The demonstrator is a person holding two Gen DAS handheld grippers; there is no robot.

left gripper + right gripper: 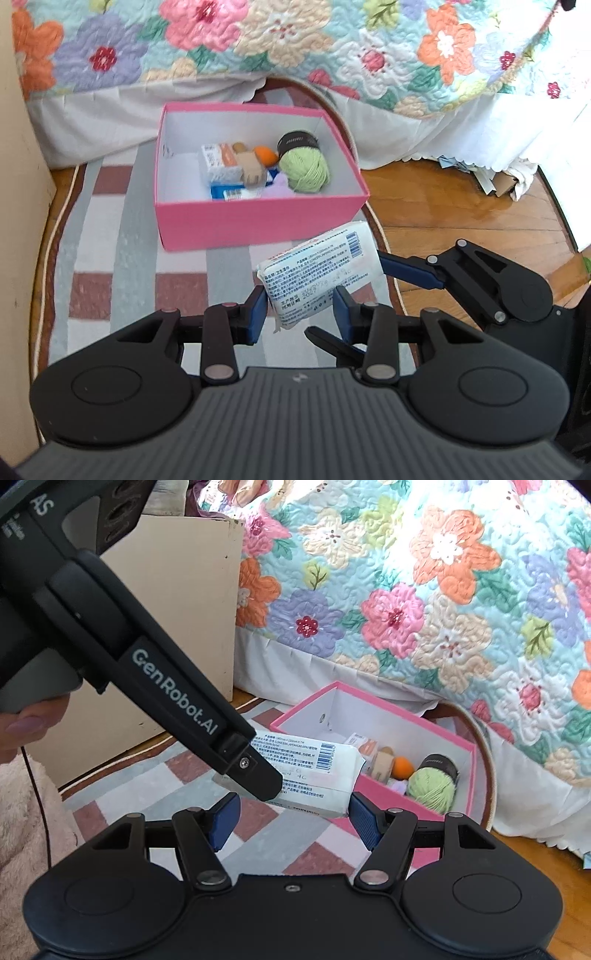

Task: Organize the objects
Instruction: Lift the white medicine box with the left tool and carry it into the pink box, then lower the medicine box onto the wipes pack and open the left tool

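Both grippers pinch one white rectangular plastic-wrapped tissue pack: left gripper near end, right gripper long sides.

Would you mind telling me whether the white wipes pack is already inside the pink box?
Out: the wipes pack hangs above the striped rug, gripped by the left tongs, short of the pink box.

The box is pink outside and white inside. In it lie a light green yarn ball with a black band, an orange ball and a white-and-orange carton. The wipes pack is white with blue print (barcode too). The quilt shows pink, orange and lilac flowers on pale blue. The rug has grey, white and reddish-brown checks. The gripper pads are blue.
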